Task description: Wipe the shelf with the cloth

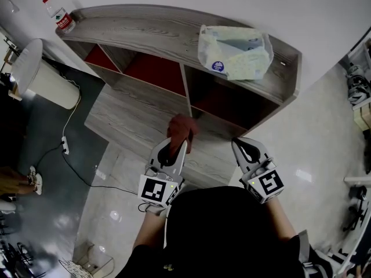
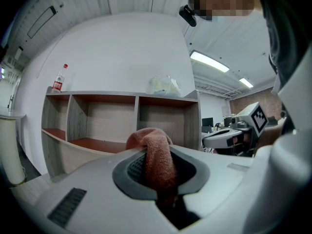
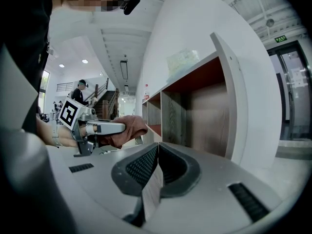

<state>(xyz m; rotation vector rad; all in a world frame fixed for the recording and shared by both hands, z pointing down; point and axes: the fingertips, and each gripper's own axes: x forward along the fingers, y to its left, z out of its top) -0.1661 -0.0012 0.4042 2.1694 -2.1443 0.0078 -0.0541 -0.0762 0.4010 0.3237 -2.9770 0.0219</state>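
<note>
A wooden shelf unit (image 1: 174,36) with red back panels stands ahead of me against the white wall. My left gripper (image 1: 177,149) is shut on a reddish-brown cloth (image 1: 182,128), which hangs bunched out of the jaws over the unit's low front ledge (image 1: 145,120). In the left gripper view the cloth (image 2: 157,155) sits pinched between the pads, with the shelf (image 2: 117,97) beyond. My right gripper (image 1: 243,146) hovers to the right of it, near the right-hand compartment (image 3: 195,111), shut with nothing in it (image 3: 157,172). The right gripper view shows the cloth (image 3: 129,126) at its left.
A plastic bag (image 1: 235,52) lies on the shelf top at the right, and a bottle (image 1: 58,13) stands at its left end. A white cylinder (image 1: 43,77) and a cable with a power strip (image 1: 65,146) are on the floor to the left.
</note>
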